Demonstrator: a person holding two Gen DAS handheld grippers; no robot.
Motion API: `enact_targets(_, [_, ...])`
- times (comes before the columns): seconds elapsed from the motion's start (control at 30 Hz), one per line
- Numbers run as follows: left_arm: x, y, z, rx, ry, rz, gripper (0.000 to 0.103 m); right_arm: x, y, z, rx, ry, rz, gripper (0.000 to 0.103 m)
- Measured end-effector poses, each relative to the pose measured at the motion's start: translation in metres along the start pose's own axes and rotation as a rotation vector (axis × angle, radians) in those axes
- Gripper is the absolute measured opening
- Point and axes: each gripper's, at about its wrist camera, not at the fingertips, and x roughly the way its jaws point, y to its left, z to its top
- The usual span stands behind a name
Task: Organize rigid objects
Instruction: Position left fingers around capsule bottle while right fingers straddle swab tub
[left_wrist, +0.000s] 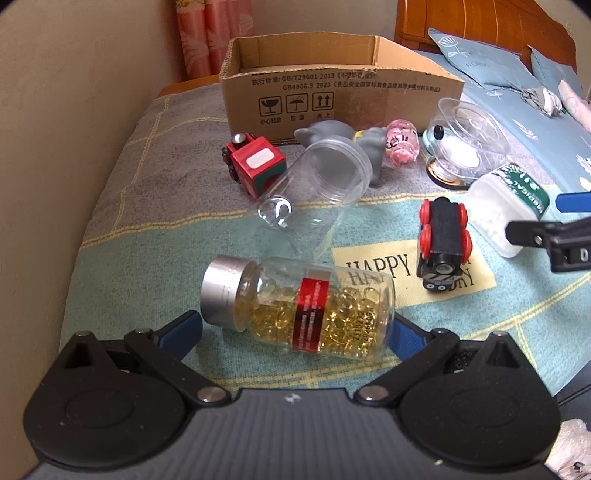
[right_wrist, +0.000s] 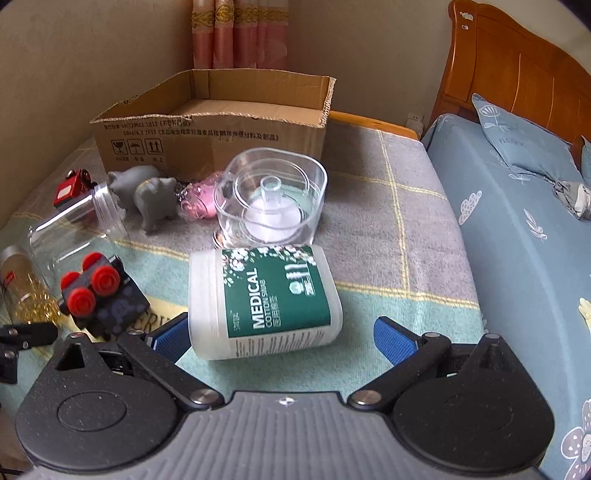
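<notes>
Left claw (left_wrist: 295, 334): I saw it spread wide around the capsule bottle (left_wrist: 295, 304), which lay on its side near the blanket's (left_wrist: 122, 184) front edge.
Right claw (right_wrist: 280, 332): spread around the toppled cotton swab tub (right_wrist: 264, 301); bare blanket lay to its right.
Tub label: "MEDICAL COTTON SWAB".
Blanket patch (left_wrist: 376, 267): "HAPPY".
Cardboard box (right_wrist: 221, 125): open-topped at the far edge; printed "GB4806.9 2023".

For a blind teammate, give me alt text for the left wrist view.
The open left gripper straddles a capsule bottle lying on a blanket. Beyond lie an empty clear jar, toy trains and a cardboard box.
</notes>
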Motion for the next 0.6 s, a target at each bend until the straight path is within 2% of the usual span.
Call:
enact_targets(0.13, [0.002, 0.001, -0.002, -0.007, -0.008, -0.013, 0.102, 0.010, -0.004, -0.016, -0.045, 0.043, 0.026, 0.103])
enact_targets(0.23, [0.002, 0.005, -0.004, -0.026, -0.016, -0.031, 0.102, 0.010, -0.009, -0.020, -0.029, 0.022, 0.077, 0.103])
enact_targets(0.5, [0.002, 0.008, -0.010, -0.012, -0.052, -0.042, 0.103, 0.009, -0.010, -0.029, -0.043, -0.052, 0.089, 0.103])
enact_targets(0.6, [0.002, 0.009, -0.015, -0.006, -0.093, -0.045, 0.103, 0.009, -0.010, -0.032, -0.035, -0.076, 0.084, 0.103])
